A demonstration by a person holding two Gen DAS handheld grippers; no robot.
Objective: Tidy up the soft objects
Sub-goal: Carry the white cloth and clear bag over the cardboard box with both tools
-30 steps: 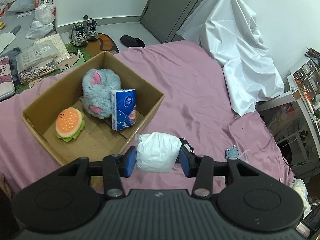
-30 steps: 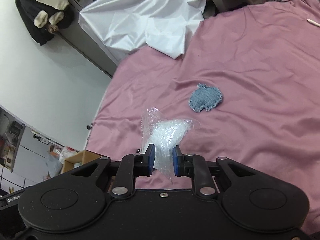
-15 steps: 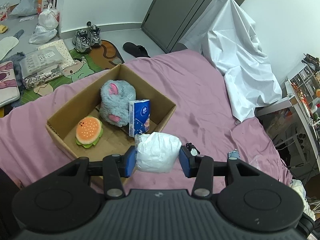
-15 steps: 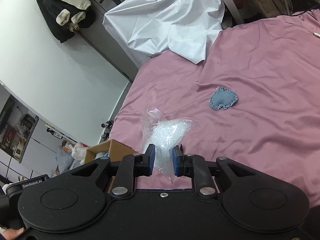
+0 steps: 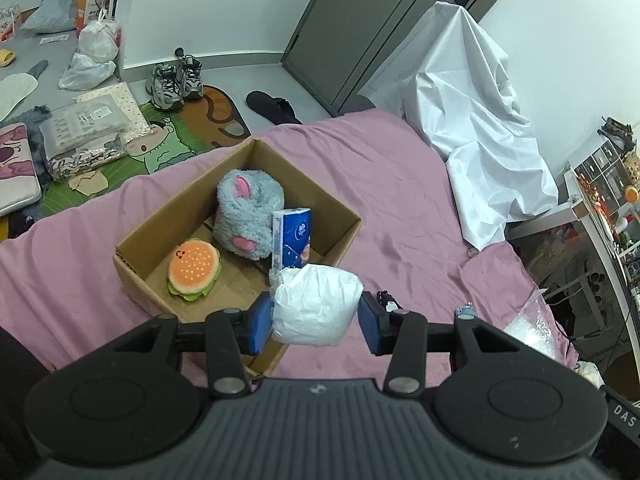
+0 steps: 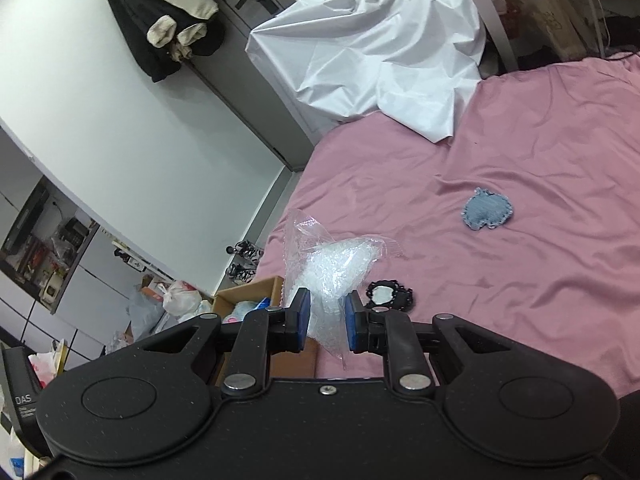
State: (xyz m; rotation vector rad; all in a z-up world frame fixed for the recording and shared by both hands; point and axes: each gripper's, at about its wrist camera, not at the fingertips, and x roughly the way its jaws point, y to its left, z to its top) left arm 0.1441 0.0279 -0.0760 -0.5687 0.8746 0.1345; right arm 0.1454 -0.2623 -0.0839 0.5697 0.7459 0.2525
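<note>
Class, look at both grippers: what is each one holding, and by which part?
The left gripper clamps a white soft bundle across its two sides. The right gripper pinches a clear plastic bag of white filling at its lower end.

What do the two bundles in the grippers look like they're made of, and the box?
White bundle in the left gripper: matte and crinkled, probably thin plastic or paper wrap over soft filling. Clear bag in the right gripper: glossy transparent film with bubbly texture, likely bubble wrap. Box: brown corrugated cardboard, dull finish, raw cut edges.
</note>
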